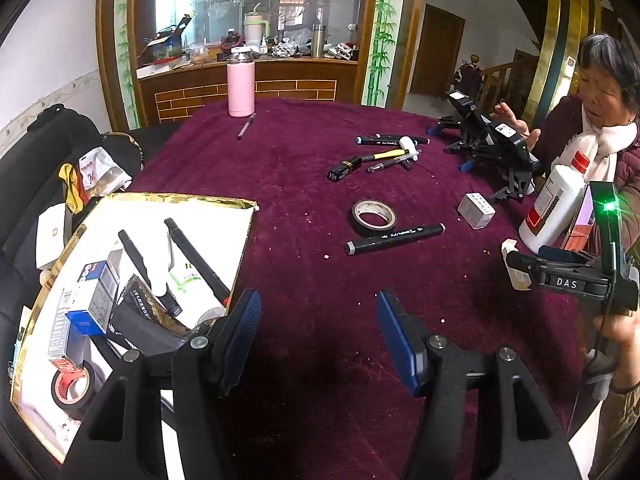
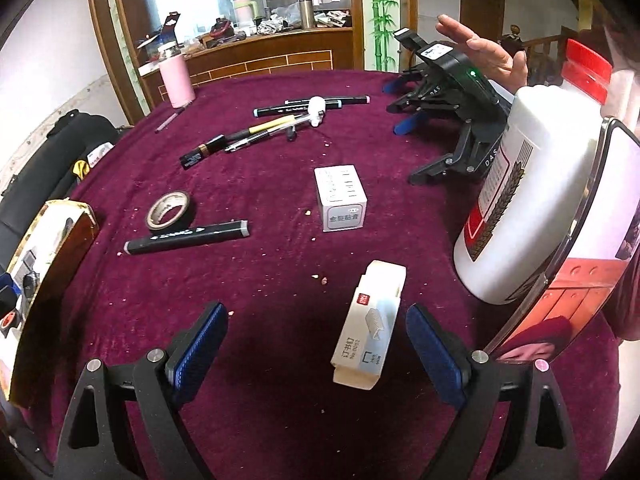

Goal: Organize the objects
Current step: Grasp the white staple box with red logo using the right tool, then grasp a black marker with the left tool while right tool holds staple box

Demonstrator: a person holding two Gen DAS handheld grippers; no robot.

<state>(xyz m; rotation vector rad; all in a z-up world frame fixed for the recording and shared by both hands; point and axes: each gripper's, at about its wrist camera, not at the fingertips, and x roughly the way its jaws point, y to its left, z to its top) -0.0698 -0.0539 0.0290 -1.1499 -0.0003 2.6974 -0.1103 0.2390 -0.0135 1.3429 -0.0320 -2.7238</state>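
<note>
My left gripper (image 1: pixel 318 320) hangs open over bare maroon cloth, with nothing between its blue pads. Just left of it lies a gold-rimmed white box (image 1: pixel 168 200) holding markers, small cartons and a tape roll. My right gripper (image 2: pixel 316 316) is open wide around a cream staple box (image 2: pixel 372 324). The box lies on the cloth nearer the right finger, and neither pad touches it. Farther out lie a black marker (image 2: pixel 186 236), a roll of dark tape (image 2: pixel 170 210) and a small white carton (image 2: pixel 340 200).
A white bottle with a red cap (image 2: pixel 532 184) and a glossy printed panel (image 2: pixel 580 264) stand close on the right. Two spare grippers (image 2: pixel 448 92) rest at the far right under a person's hand (image 2: pixel 480 48). Pens and a small hammer (image 2: pixel 280 124) lie mid-table, with a pink flask (image 2: pixel 176 80) behind.
</note>
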